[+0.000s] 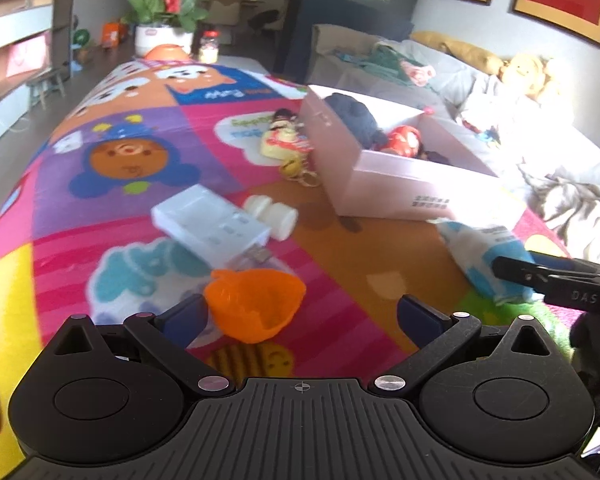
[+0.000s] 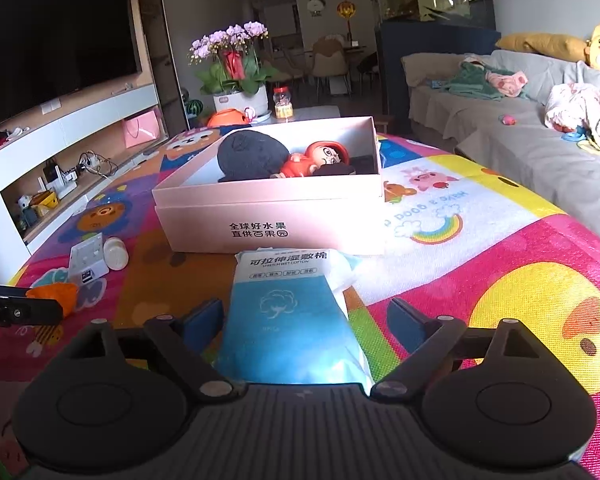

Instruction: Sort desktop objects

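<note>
Packet [image 2: 288, 312] between wide right jaws | box [image 2: 268, 216] edge just beyond

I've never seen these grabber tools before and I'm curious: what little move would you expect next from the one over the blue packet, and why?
Probably closing the right gripper on the packet. Its jaws stand open with the packet lying between them on the mat, one finger beside it, the other clear. The box just ahead already holds sorted toys, so it looks like the packet's destination.
</note>
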Demonstrator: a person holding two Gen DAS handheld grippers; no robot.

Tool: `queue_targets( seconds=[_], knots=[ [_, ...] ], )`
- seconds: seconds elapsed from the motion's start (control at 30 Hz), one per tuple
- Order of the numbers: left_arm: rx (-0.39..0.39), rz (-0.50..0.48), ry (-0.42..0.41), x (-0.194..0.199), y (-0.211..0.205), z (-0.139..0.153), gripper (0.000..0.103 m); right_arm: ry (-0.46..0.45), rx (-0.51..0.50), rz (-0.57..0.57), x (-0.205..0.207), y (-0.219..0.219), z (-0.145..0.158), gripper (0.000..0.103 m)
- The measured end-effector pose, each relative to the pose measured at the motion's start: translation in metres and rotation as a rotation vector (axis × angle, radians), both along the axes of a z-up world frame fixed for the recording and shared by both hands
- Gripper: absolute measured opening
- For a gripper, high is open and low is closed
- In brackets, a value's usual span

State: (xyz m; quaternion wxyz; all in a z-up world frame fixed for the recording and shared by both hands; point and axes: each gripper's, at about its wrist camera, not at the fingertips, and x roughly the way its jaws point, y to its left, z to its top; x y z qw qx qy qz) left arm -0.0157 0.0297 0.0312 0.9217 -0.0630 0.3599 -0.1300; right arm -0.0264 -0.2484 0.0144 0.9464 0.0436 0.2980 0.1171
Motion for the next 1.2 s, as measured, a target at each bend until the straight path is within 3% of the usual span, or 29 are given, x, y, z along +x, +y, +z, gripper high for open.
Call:
queue_targets(
  seconds=[0.2, 0.37, 0.57, 0.73, 0.97, 1.2],
  knots=[
    [-0.017, -0.102, -0.051, 0.014, -0.035, 0.006, 0.103, -0.004, 0.002, -0.007, 0.001, 0.0, 0.0, 0.091],
    [-0.027, -0.277, -0.056, 0.007, -0.065, 0.005, 0.103, -0.007, 0.023, -0.041, 0.002, -0.004, 0.0, 0.091],
    [-0.088, -0.384, -0.043, -0.005, -0.071, 0.006, 0.103, 0.007, 0.05, -0.057, 0.004, -0.008, -0.002, 0.091],
    [-0.009, -0.273, -0.074, -0.001, -0.06, 0.006, 0.103, -0.001, 0.048, -0.065, 0.003, -0.008, -0.001, 0.093],
    [0.215, 0.061, -0.089, 0.026, -0.019, -0.003, 0.103, -0.006, 0.038, -0.068, 0.002, -0.007, -0.001, 0.093],
    [0.403, 0.124, -0.098, 0.051, 0.008, -0.015, 0.103, -0.005, 0.021, -0.067, 0.003, -0.004, -0.001, 0.094]
  ],
)
